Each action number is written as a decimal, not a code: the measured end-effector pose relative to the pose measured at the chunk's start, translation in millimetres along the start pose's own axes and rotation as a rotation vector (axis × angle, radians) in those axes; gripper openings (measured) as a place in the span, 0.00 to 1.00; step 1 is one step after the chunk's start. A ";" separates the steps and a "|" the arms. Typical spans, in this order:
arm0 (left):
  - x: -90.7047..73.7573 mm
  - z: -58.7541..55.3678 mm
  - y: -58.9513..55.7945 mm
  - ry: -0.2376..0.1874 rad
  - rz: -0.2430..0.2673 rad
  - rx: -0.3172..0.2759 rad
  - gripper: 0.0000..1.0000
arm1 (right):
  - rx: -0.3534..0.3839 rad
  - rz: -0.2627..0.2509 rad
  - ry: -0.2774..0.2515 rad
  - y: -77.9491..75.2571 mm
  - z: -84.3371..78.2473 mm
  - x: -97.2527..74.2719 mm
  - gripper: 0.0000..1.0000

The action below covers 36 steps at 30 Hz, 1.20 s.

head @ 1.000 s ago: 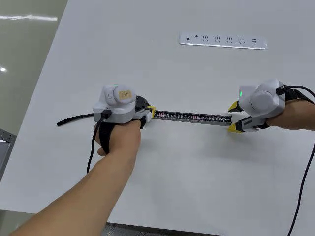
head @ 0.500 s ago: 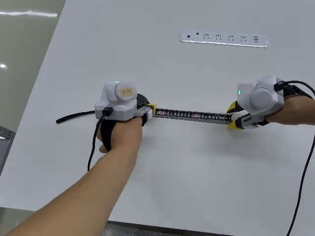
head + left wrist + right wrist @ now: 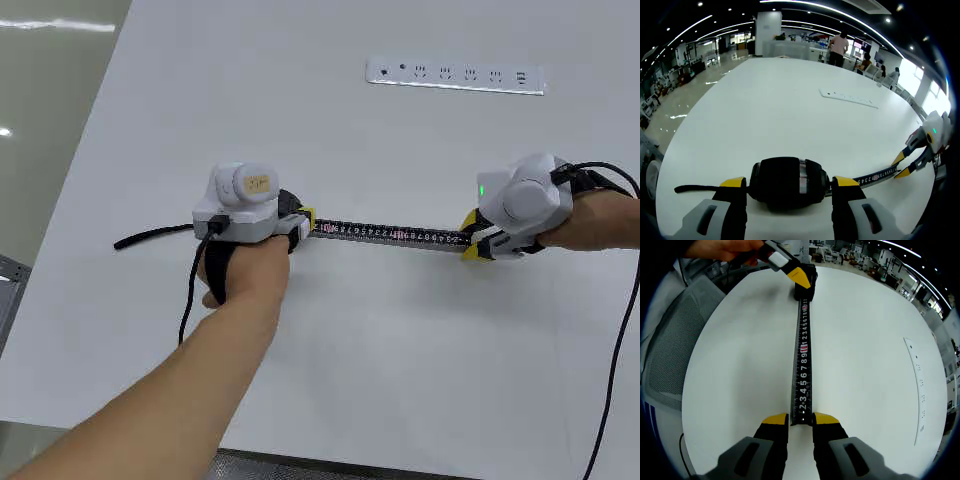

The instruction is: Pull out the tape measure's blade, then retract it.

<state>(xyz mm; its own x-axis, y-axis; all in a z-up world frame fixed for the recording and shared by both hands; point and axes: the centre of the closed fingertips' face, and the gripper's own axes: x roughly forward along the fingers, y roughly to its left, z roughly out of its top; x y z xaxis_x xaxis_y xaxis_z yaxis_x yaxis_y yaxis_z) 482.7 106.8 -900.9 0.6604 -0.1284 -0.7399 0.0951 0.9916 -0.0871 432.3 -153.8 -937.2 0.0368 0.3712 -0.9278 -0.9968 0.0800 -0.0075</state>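
Left gripper (image 3: 298, 228) is clamping the tape measure (image 3: 788, 179) by its black case. One yellow-tipped jaw is pressing on each side, so the jaws are open only as wide as the case. The case is sitting on the white workbench (image 3: 400, 350), with a black strap (image 3: 150, 240) trailing off behind it.

Right gripper (image 3: 800, 420) is pinching the free end of the blade (image 3: 390, 236). Its jaws are nearly closed, with only the width of the blade between them. The blade is running straight between the two grippers, printed face up, just above the bench or on it; which one cannot be told. A power strip (image 3: 455, 77) is lying well apart at the far side.

Judgement: the blade is standing well drawn out, so the pull looks about done and the return is coming due.

- The right gripper should be walking the tip back toward the case in line with the blade, not letting go, since a released blade may whip or kink.
- The left gripper should be holding the case level and steady, with its mouth pointing at the right gripper.
- Any sideways drift is likely to twist the blade at the mouth.
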 end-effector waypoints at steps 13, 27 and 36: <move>-0.4 0.0 0.0 -0.001 -0.004 0.001 0.62 | 0.002 0.017 -0.001 0.7 -1.7 -0.6 0.17; -0.6 0.3 -0.4 -0.007 -0.005 0.015 0.60 | -0.011 0.011 -0.022 1.6 -2.6 -1.2 0.14; -1.9 -0.7 -0.3 -0.016 -0.009 0.027 0.59 | 0.003 0.001 -0.027 2.3 -1.9 -2.5 0.13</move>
<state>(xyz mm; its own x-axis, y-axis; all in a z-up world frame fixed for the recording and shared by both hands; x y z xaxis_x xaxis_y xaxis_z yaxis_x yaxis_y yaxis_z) 480.9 106.7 -900.0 0.6710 -0.1377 -0.7285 0.1212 0.9898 -0.0755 429.8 -156.3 -935.6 0.0374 0.3964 -0.9173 -0.9966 0.0820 -0.0052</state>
